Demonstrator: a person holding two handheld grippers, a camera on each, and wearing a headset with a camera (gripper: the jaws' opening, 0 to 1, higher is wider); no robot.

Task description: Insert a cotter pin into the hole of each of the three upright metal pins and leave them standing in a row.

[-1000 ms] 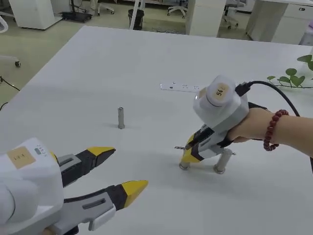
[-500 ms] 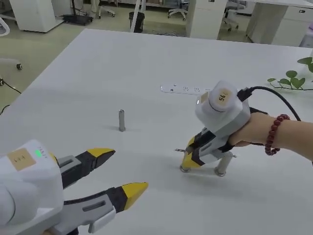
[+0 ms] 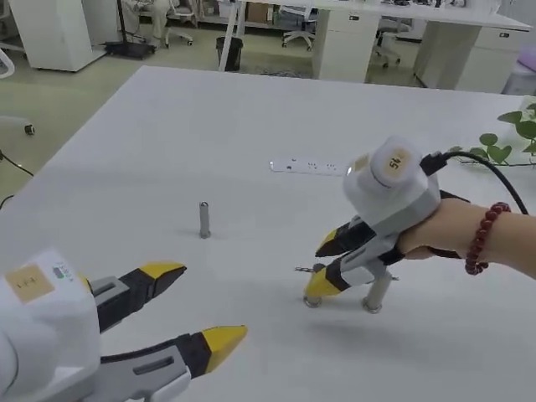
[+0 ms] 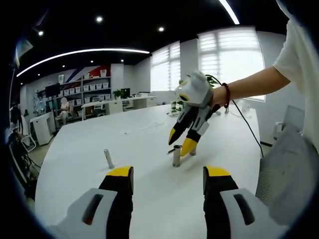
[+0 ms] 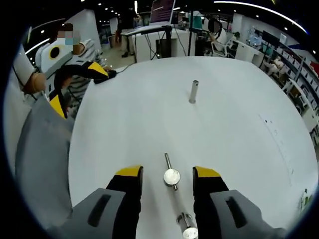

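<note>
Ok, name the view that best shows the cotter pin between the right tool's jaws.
The right gripper view: the right tool, open, straddles the metal pin, and the cotter pin sticks out both sides of its top. The head view catches one end; the left gripper view, a sliver.

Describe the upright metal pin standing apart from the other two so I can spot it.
On the big white table, look left of the right gripper, in the head view. The short grey upright metal pin stands alone on bare tabletop, while its two neighbours stand close together under that gripper.
</note>
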